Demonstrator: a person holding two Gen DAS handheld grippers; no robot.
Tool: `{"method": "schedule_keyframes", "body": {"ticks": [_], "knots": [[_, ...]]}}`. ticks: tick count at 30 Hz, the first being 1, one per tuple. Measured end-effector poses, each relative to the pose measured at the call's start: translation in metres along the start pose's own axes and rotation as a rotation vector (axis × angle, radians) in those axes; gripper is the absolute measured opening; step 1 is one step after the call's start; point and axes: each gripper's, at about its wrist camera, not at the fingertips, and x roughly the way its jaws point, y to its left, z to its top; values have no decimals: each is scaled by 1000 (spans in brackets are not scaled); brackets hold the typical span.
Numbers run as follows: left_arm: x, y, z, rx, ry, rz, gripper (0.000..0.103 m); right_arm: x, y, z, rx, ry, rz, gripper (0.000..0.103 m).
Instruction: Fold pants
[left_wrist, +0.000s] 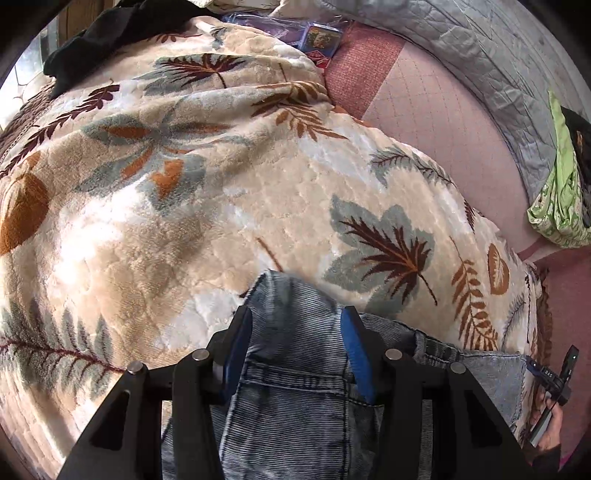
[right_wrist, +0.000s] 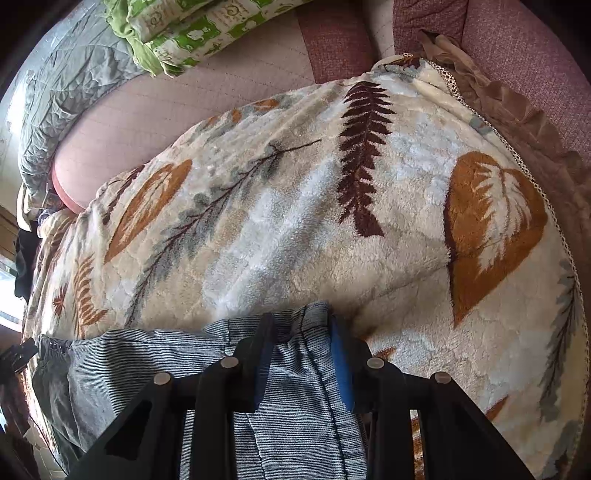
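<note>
Light blue denim pants (left_wrist: 295, 387) lie at the near edge of a cream leaf-patterned blanket (left_wrist: 221, 203). My left gripper (left_wrist: 297, 325) has its blue-padded fingers either side of a bunched fold of the waistband area and grips it. In the right wrist view the pants (right_wrist: 295, 406) run between the fingers of my right gripper (right_wrist: 301, 332), which grips a fold of denim near a seam. The rest of the pants stretches left in that view and toward the right in the left wrist view, where the other gripper's body (left_wrist: 554, 373) shows.
The blanket (right_wrist: 332, 203) covers a bed with a pink quilted sheet (left_wrist: 436, 110). A grey quilt (left_wrist: 480, 55), a green patterned cloth (right_wrist: 184, 33), a dark garment (left_wrist: 110, 37) and small boxes (left_wrist: 319, 38) lie at the far side.
</note>
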Motion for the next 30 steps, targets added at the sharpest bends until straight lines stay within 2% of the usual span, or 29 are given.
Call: {"method": "schedule_keyframes", "body": {"ticks": [2,5,7,8,9,11,15,18,22,27,29,30], "knots": [[-10,8,1,-35,-66,-4,51,1,0,0,1,1,1,32],[2,8,4,-38,15,-58,51,1,0,0,3,2,-1,32],[7,2,2,-9,14,-24,49,0,1,0,0,2,-5,32],[11,-1,1,5,20,-13,35,0,1,0,-2,2,-5,32],[14,-2,1,10,27,-11,26,0,2,0,-5,2,-7,30],[18,-6,0,27,25,12,4,0,3,0,-18,5,-17,18],[20,-16,1,93,13,80,3,-5,7,0,-58,-8,-44,16],[12,-14,12,88,-29,80,2,-16,15,5,-102,-47,-77,15],[-14,-19,21,105,-156,49,3,-46,25,17,-133,-166,-97,14],[-27,-25,28,118,-296,53,3,-71,34,37,-125,-314,-126,14],[-23,-28,28,134,-319,49,4,-62,38,41,-140,-314,-158,14],[-13,-29,29,143,-298,81,6,-48,38,43,-145,-263,-176,14]]}}
